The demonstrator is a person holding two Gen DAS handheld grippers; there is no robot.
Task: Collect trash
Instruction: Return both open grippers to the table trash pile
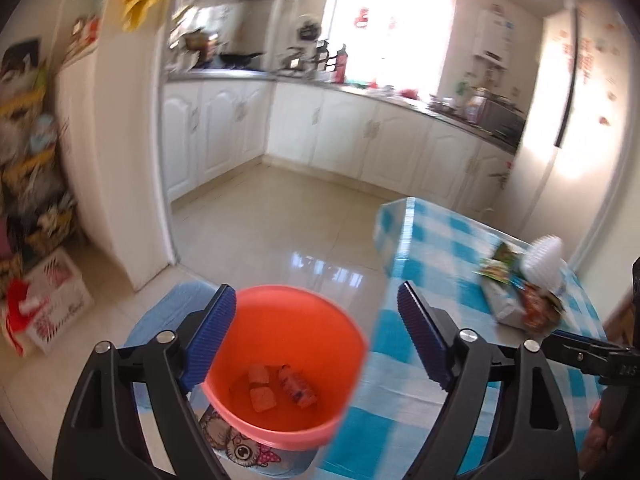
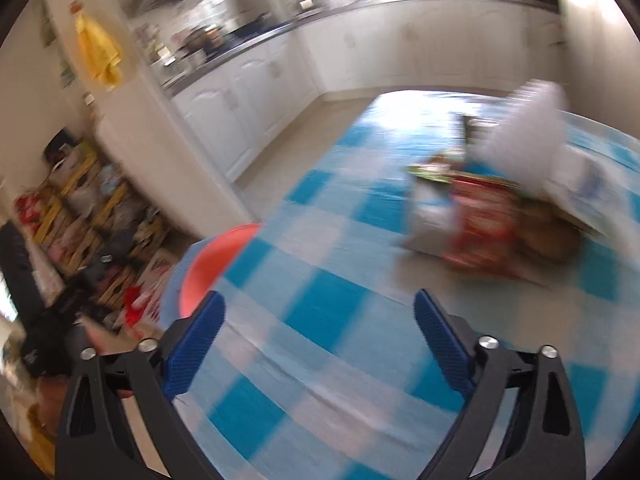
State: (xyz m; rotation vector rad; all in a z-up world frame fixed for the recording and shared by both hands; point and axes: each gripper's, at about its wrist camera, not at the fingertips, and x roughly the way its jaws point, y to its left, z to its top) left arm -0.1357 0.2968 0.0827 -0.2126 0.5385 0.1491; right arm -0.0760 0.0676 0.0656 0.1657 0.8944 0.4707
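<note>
An orange bin (image 1: pixel 280 364) stands on a stool beside the table, with a few pieces of trash (image 1: pixel 280 390) at its bottom. My left gripper (image 1: pixel 316 340) hovers above the bin, open and empty. A pile of wrappers with a white crinkled paper cup (image 1: pixel 524 284) lies on the blue-checked table (image 1: pixel 420 420). In the right wrist view my right gripper (image 2: pixel 316 344) is open and empty over the tablecloth (image 2: pixel 320 320), well short of the blurred wrapper pile (image 2: pixel 480 216). The bin's rim (image 2: pixel 216 264) shows at the table's left edge.
The stool's seat (image 1: pixel 248 452) has an owl picture. A white pillar (image 1: pixel 120 140) and cluttered shelves (image 1: pixel 28 184) stand to the left. White kitchen cabinets (image 1: pixel 320 136) line the back, and tiled floor (image 1: pixel 260 220) lies between. A hand and the other gripper (image 1: pixel 592 356) show at the right.
</note>
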